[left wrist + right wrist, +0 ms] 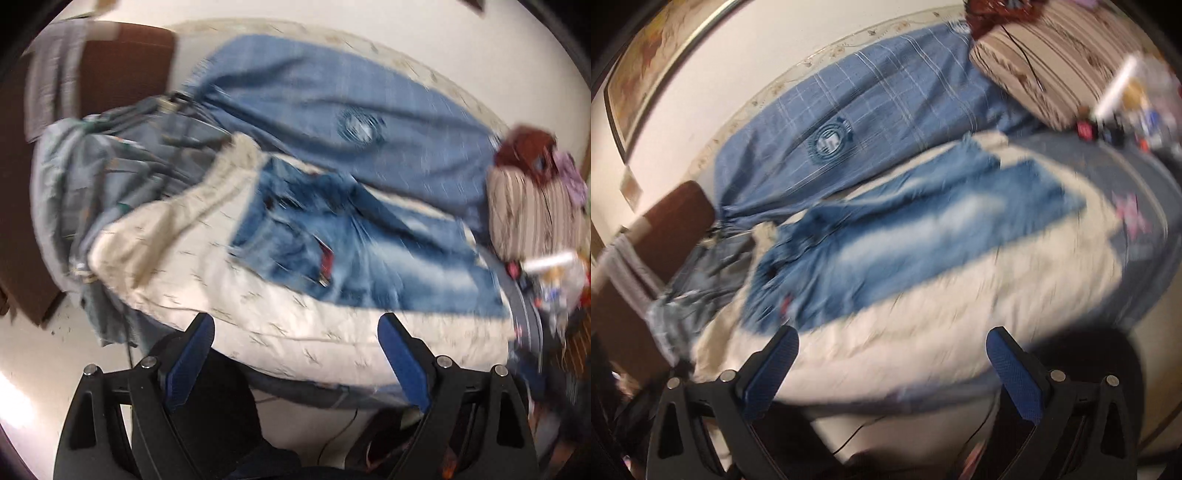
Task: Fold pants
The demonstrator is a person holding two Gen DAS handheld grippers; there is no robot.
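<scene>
Faded blue jeans (362, 251) lie spread on a cream bedcover (280, 328), waist toward the left and legs running right. The right wrist view shows the same jeans (894, 240) stretched from lower left to upper right. My left gripper (295, 325) hangs over the bed's near edge, short of the jeans, its blue-padded jaws wide apart with nothing between them. My right gripper (892, 338) also stands open and empty over the cream cover (960, 317), just below the jeans' waist end. Both views are motion-blurred.
A blue checked sheet with a round emblem (358, 125) lies behind the jeans by the wall. A striped pillow (528, 218) with clutter sits at the right. Grey-blue clothes (122, 166) pile at the left beside a brown headboard (122, 70). Floor shows below.
</scene>
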